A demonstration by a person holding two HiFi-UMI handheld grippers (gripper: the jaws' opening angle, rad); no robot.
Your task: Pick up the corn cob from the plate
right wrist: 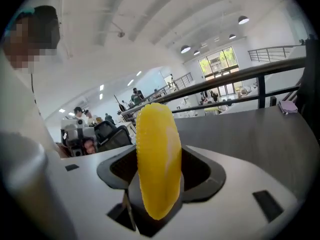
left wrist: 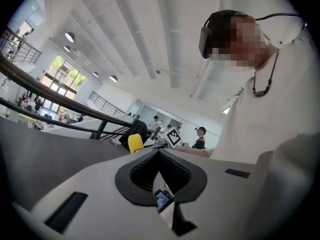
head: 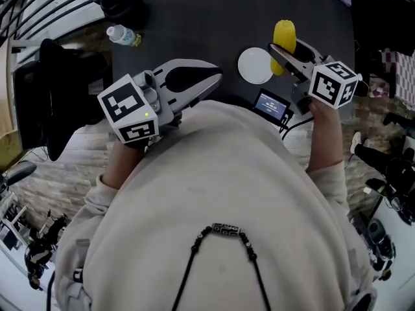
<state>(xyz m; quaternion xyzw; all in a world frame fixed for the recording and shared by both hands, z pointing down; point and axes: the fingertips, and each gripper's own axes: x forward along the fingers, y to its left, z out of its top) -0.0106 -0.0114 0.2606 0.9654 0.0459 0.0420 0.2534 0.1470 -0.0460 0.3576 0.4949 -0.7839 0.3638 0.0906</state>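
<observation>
The yellow corn cob [head: 284, 39] is in the air, clamped between the jaws of my right gripper [head: 280, 52], which is shut on it above and just right of the round white plate [head: 253, 67]. In the right gripper view the corn cob [right wrist: 159, 164] stands upright and fills the gap between the black pads [right wrist: 197, 169]. My left gripper [head: 217, 78] hovers over the dark table's near edge with its jaws closed together and nothing in them. In the left gripper view its tips [left wrist: 159, 153] meet, and the corn cob [left wrist: 135, 143] shows small beyond them.
The dark table [head: 214, 11] carries a water bottle [head: 122, 36] and a black round object [head: 124, 5] at its far left. A small device with a lit screen [head: 271, 104] lies near the person's chest. A black chair [head: 58, 89] stands left of the table.
</observation>
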